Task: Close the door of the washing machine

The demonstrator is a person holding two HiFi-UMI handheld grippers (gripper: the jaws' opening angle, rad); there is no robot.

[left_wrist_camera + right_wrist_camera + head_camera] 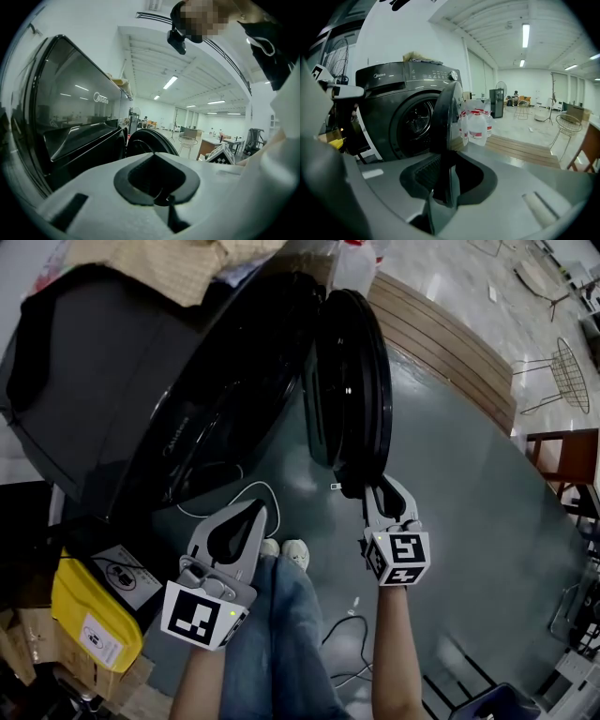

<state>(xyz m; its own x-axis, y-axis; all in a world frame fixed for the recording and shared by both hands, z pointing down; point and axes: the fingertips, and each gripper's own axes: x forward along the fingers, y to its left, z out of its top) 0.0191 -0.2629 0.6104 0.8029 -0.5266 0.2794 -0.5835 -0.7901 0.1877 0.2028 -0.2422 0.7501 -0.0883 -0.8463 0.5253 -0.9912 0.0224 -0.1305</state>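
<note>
A dark front-loading washing machine [122, 381] stands at the upper left of the head view, with its round door [352, 381] swung open and seen edge-on. My right gripper [375, 486] is at the door's lower edge, shut on the rim. In the right gripper view the door [443, 117] runs down into the right gripper [449, 159], with the drum opening [415, 124] behind it. My left gripper [255, 507] hangs shut and empty over the floor, left of the door. From the left gripper [152, 154] the machine [75, 112] and door [150, 140] lie ahead.
A yellow bag [89, 615] and cardboard lie at the lower left. A white cable [253, 491] loops on the floor by the person's shoes [284, 549]. Water bottles [477, 126] stand beside the machine. A wooden platform [450, 343] and a wire chair [567, 371] are at the right.
</note>
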